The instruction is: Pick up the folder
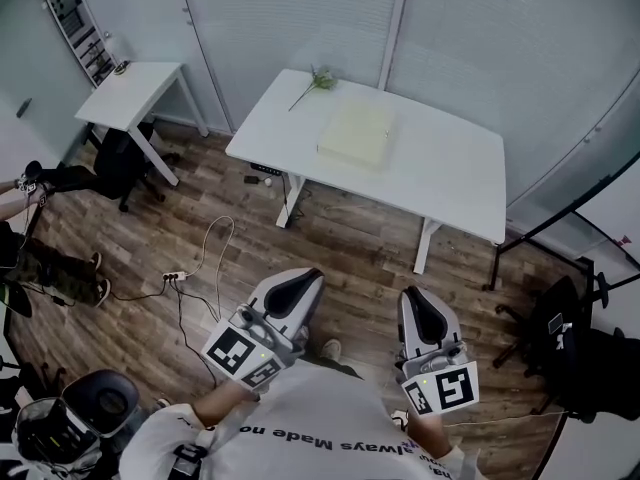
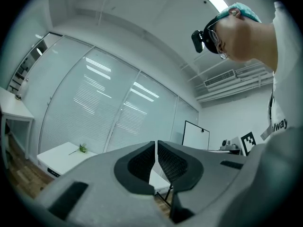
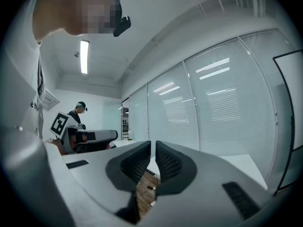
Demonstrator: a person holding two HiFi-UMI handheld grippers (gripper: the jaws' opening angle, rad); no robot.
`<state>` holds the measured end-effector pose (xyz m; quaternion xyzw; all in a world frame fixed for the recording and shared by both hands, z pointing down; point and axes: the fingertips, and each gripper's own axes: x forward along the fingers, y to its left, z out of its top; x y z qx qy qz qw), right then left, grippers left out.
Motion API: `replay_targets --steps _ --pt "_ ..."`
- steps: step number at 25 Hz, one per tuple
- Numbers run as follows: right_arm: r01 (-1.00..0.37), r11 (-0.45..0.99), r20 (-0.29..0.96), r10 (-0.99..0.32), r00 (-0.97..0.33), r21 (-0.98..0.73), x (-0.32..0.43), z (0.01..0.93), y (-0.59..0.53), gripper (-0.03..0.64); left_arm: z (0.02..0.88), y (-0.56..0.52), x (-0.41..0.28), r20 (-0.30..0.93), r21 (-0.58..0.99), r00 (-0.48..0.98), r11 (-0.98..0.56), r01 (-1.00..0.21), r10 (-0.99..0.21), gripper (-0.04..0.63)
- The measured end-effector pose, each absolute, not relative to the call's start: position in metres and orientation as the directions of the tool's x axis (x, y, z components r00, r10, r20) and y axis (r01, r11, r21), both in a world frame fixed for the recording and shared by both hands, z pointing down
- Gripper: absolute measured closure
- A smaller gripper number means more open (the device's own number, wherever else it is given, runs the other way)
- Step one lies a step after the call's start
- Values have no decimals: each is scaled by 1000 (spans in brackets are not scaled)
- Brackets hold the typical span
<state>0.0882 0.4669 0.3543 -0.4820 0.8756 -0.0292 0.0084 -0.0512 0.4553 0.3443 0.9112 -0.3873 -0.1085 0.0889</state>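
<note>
A pale yellow folder (image 1: 355, 133) lies flat on the white table (image 1: 450, 178), toward its far left part. Both grippers are held close to my body, well short of the table. My left gripper (image 1: 303, 280) is shut with nothing in it; in the left gripper view (image 2: 156, 144) its jaws meet, and the table (image 2: 59, 152) shows low at the left. My right gripper (image 1: 414, 296) is also shut and empty, its jaws almost touching in the right gripper view (image 3: 153, 145). The folder is hidden in both gripper views.
A green plant sprig (image 1: 312, 85) lies at the table's far left corner. A smaller white desk (image 1: 130, 93) stands at the left, with an office chair (image 1: 115, 163) beside it. Cables and a power strip (image 1: 175, 276) lie on the wood floor. Another person (image 3: 78, 112) stands at the left.
</note>
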Motion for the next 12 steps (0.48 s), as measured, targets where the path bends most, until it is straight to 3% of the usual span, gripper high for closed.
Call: replay_targets --steps 12 --pt "-844 533 23 -844 -535 -64 72 361 402 584 352 386 -68 -125 249 672 -679 -691 -730 572"
